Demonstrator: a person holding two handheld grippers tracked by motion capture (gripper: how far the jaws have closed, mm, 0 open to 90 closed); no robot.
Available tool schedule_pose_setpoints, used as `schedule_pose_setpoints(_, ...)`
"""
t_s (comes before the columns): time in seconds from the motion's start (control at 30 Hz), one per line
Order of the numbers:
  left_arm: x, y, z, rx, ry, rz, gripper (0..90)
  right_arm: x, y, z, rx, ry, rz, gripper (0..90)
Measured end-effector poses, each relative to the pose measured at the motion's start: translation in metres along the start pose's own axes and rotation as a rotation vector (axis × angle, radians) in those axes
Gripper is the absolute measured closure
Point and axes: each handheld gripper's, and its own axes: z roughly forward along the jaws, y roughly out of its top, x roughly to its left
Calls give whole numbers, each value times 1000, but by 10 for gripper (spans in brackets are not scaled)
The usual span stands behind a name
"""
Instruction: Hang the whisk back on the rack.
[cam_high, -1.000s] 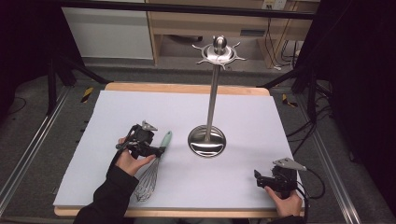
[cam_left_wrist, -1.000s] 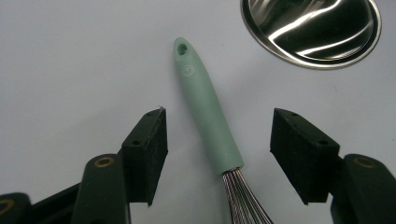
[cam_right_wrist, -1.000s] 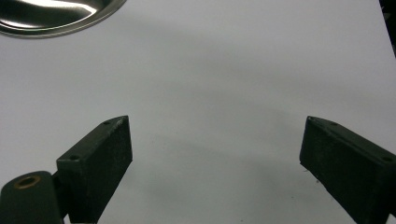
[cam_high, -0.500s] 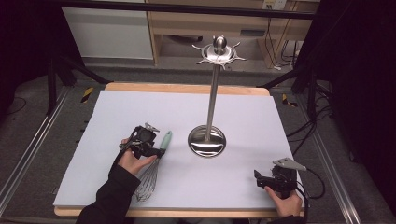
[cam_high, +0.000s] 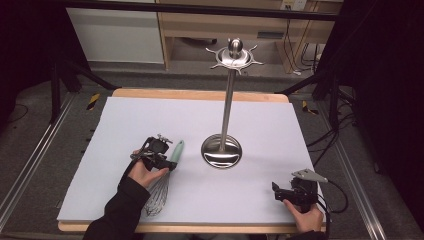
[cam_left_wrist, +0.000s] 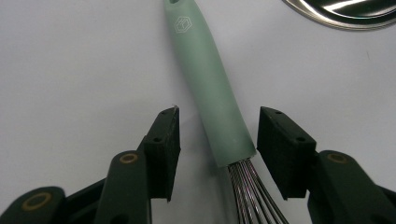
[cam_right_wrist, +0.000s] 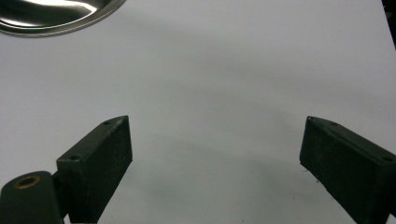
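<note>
Whisk (cam_left_wrist: 223, 116) handle between open left gripper (cam_left_wrist: 219, 149) fingers (cam_left_wrist: 163, 144), untouched

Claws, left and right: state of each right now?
Left claw: open, jaws on either side of the mint-green-handled wire whisk, not clamped.
Right claw: open, holding nothing, over the white table mat.

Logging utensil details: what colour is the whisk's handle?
Pale mint green handle, clearest in the left gripper view.
</note>
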Motion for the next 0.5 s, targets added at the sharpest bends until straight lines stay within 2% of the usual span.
schedule_pose_setpoints(0.5,-4,2,13,54,-1,-12,594,0,0,0,0,0,1,97)
